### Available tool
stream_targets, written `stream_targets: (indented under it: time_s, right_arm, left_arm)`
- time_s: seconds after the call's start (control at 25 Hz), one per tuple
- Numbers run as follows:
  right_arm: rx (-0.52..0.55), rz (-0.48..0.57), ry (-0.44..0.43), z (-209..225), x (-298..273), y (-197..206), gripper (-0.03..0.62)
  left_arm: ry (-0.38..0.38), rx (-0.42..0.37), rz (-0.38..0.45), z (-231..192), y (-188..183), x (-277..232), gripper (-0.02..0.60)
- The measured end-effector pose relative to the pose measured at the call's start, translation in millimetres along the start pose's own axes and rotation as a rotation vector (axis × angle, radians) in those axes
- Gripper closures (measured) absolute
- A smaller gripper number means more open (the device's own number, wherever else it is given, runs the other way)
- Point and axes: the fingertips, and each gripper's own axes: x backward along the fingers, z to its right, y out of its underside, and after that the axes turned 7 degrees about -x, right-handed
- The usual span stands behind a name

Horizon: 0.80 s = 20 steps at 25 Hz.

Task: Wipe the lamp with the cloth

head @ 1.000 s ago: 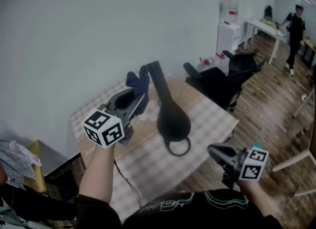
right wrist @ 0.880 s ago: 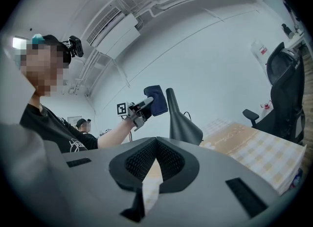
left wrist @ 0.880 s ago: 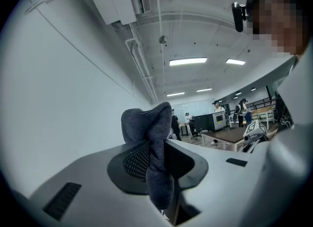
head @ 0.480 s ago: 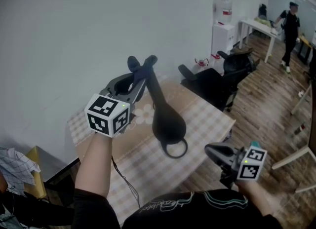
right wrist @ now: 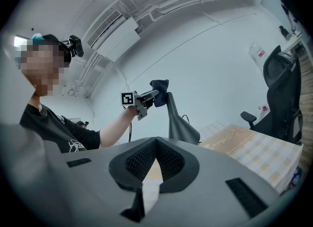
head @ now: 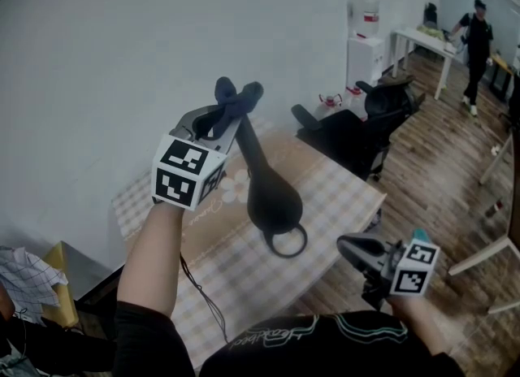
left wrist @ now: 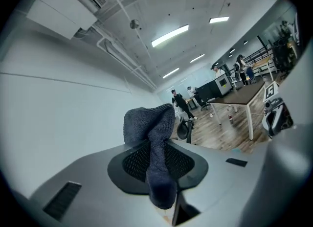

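Here our left claw [head: 231, 114] grips the dark blue cloth [head: 238, 95], which touches the top of the black lamp's [head: 273, 197] stem. The lamp stands on the checked desk [head: 345, 192]. Our right claw [head: 348, 244], closed and empty, hangs low to the lamp's right, well apart from it.

Checkered worktop [head: 345, 197] at centre. Black office chair [head: 357, 127] at its 2 o'clock. Water dispenser [head: 363, 38] beyond, against wall. Person [head: 475, 38] standing by white table [head: 418, 41], 1 o'clock.

Head view steeply downward, gripper views tilted upward, head and right sharing lamp [head: 272, 192]
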Motion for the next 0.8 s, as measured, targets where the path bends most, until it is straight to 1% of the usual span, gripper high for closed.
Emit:
stream_targets:
  time_s: [0.08, 0.24, 0.52, 0.8]
  right_arm:
    - [0.001, 0.006, 0.005, 0.2, 3.6, 0.7, 0.583]
    - [-0.012, 0.016, 0.014, 1.7, 10.9, 3.7, 0.583]
    - [-0.02, 0.027, 0.023, 2.3, 24.5, 12.2, 0.583]
    - [-0.037, 0.035, 0.011, 0.2, 36.9, 29.2, 0.583]
  left_arm:
    - [0.029, 0.001, -0.026, 11.1, 5.0, -6.7, 0.509]
    - [0.063, 0.002, -0.076, 26.4, 18.0, -16.2, 0.509]
    - [0.095, -0.008, -0.122, 49.5, 32.1, -18.8, 0.509]
    - [0.137, 0.005, -0.188, 85.9, 51.7, -16.8, 0.509]
